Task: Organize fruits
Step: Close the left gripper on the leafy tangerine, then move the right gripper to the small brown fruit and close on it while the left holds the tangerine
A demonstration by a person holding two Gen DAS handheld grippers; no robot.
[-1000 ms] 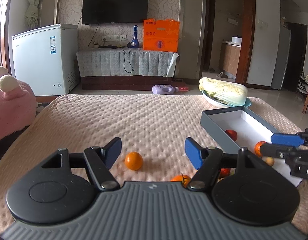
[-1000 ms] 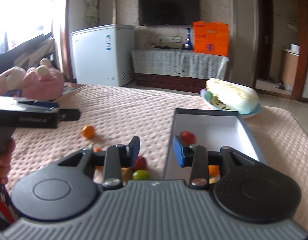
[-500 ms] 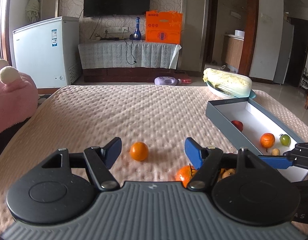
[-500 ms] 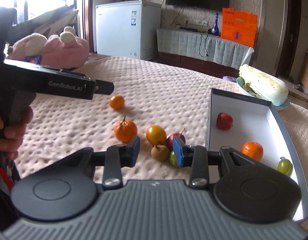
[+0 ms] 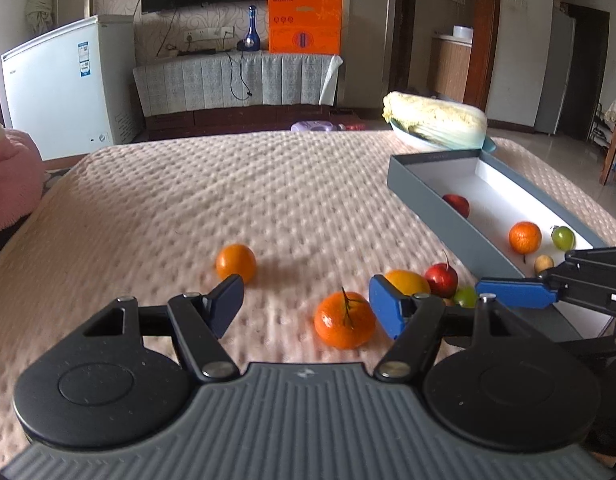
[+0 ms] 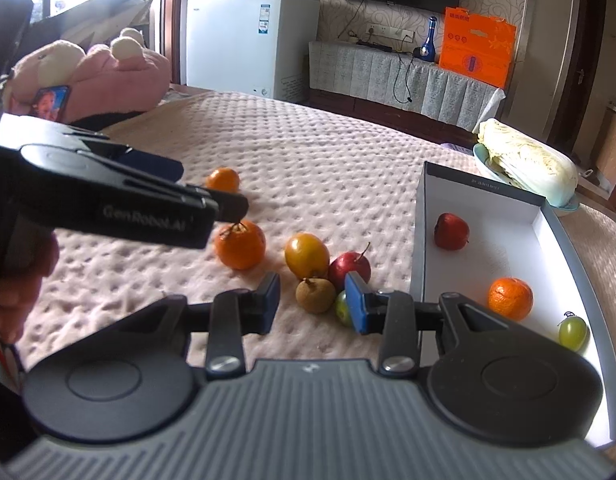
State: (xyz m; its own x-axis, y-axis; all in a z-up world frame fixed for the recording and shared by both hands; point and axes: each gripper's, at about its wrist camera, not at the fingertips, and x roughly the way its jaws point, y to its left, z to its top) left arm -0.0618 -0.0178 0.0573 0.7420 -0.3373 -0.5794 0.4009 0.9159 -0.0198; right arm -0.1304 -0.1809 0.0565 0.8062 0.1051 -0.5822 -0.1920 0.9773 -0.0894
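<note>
— While your left gripper [image 5: 305,306] points down at the quilted cover [image 5: 267,200], what lies between its tips?

— Its jaws stand spread with nothing pinched. A stemmed tangerine [image 5: 344,320] sits on the cover just inside the right fingertip, and a smaller tangerine [image 5: 235,262] lies just beyond the left fingertip. Behind the right tip you see a yellow-orange fruit [image 5: 408,282], a red fruit [image 5: 441,279] and a green grape [image 5: 466,297] bunched together.

— And the box?

— The grey box [image 5: 428,196] lies to the right, holding a red fruit, an orange, a green grape and a small brown fruit. A cabbage [image 5: 434,124] rests beyond it. Your right gripper [image 5: 512,294] reaches in from the right edge.

— What about the right wrist view?

— Your right gripper [image 6: 312,303] is parted moderately and grips nothing. A small brown fruit [image 6: 316,295] lies on the cover in line with the gap, beyond the tips; the green grape [image 6: 342,308] is half hidden behind the right finger. The red fruit [image 6: 350,268] and the yellow-orange fruit [image 6: 306,255] touch just behind.

— The left gripper there?

— It crosses from the left [image 6: 211,196], above the stemmed tangerine [image 6: 239,244], with your hand [image 6: 23,280] on its handle. The box [image 6: 422,240] sits at right with three fruits visible.
</note>
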